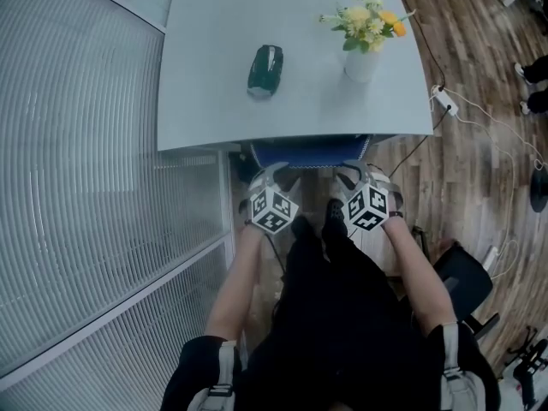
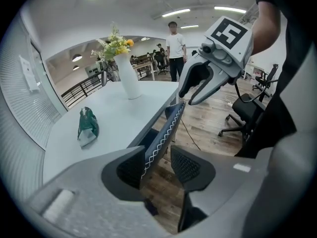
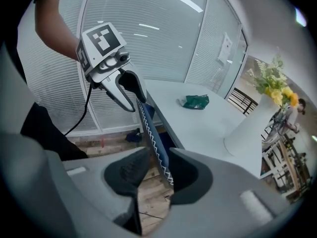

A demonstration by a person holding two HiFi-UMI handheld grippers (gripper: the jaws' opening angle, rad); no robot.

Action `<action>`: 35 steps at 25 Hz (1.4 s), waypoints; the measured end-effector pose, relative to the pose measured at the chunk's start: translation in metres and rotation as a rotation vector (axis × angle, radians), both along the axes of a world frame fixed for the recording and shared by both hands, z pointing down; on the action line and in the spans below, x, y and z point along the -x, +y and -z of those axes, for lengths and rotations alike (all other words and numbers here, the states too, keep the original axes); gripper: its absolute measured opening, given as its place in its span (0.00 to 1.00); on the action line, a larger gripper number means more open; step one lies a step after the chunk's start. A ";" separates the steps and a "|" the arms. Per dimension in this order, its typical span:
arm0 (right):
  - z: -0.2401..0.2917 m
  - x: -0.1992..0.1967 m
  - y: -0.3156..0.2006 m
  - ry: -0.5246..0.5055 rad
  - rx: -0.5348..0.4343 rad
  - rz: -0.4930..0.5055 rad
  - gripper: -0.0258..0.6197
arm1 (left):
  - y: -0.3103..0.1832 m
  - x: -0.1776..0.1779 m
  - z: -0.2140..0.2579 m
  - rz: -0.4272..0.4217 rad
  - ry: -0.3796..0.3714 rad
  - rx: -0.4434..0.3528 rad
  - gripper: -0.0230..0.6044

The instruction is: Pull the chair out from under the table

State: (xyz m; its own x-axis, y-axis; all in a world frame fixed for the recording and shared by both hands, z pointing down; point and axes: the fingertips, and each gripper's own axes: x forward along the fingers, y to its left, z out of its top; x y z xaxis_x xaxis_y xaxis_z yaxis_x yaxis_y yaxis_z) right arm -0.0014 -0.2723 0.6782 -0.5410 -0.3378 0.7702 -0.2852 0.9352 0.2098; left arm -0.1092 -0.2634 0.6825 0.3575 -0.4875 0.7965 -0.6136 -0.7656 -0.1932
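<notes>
The person's forearms (image 1: 244, 272) are reaching down to the left tool (image 1: 272, 178) and the right tool (image 1: 358, 176). Each tool is standing spread, straddling the top edge of the blue chair back with white zigzag stitching (image 1: 308, 151) without pinching it. The chair is sitting tucked under the near edge of the pale grey counter (image 1: 214, 75), its seat hidden. A ribbed glass wall (image 1: 86, 187) is crowding the left side, while wooden floor (image 1: 479, 169) is lying open on the right.

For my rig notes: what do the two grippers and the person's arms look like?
Both the left gripper and right gripper are light grey, with curved jaws lined by dark textured pads. Each carries a cube of black-and-white square markers. A black cable hangs from the left one. Sleeves are short and black.
</notes>
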 end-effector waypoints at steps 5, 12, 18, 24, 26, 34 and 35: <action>-0.014 -0.001 -0.002 0.073 -0.051 0.028 0.22 | -0.004 0.000 -0.012 -0.095 -0.121 -0.053 0.29; -0.025 0.000 -0.011 0.109 -0.081 0.039 0.22 | -0.014 0.004 -0.023 -0.108 -0.156 -0.062 0.28; -0.033 0.001 -0.014 0.134 -0.103 0.065 0.21 | -0.016 0.003 -0.022 -0.113 -0.138 -0.067 0.25; -0.034 0.001 -0.014 0.150 -0.119 0.088 0.19 | -0.015 0.002 -0.024 -0.146 -0.153 -0.061 0.23; -0.035 0.000 -0.015 0.150 -0.115 0.088 0.19 | -0.016 0.002 -0.025 -0.153 -0.160 -0.057 0.23; -0.037 -0.002 0.002 0.158 -0.082 0.113 0.18 | 0.001 -0.001 -0.027 -0.155 -0.191 -0.035 0.22; -0.038 -0.002 0.006 0.159 -0.075 0.115 0.18 | 0.005 -0.001 -0.028 -0.156 -0.193 -0.030 0.21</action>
